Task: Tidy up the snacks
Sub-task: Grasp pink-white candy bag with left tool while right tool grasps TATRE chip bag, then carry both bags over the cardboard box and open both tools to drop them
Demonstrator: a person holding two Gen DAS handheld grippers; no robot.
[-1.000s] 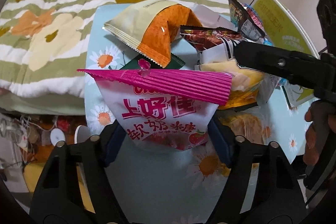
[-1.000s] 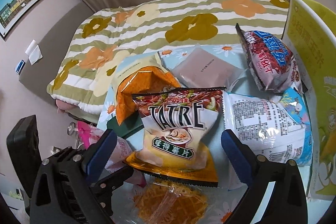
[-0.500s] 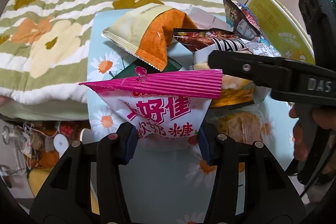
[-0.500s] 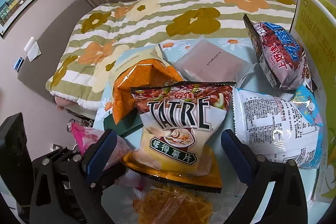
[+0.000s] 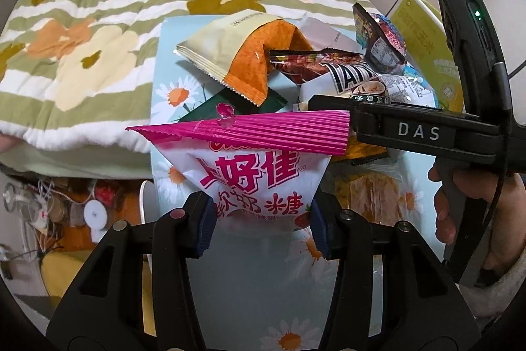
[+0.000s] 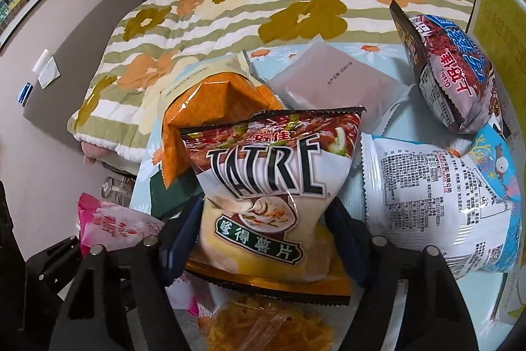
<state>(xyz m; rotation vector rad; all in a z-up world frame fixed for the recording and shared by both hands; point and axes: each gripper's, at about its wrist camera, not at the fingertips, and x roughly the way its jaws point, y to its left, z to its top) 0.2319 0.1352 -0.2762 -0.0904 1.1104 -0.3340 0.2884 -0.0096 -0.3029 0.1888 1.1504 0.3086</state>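
With our left gripper (image 5: 259, 219) clamped on the pink candy bag (image 5: 256, 166) at the table's (image 5: 250, 285) near edge and our right gripper (image 6: 263, 236) pinching the chip bag (image 6: 266, 189), we should lift both gently, without crushing.

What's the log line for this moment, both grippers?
left gripper: shut on pink candy bag | right gripper: shut on TATRE chip bag | other snacks on daisy tablecloth
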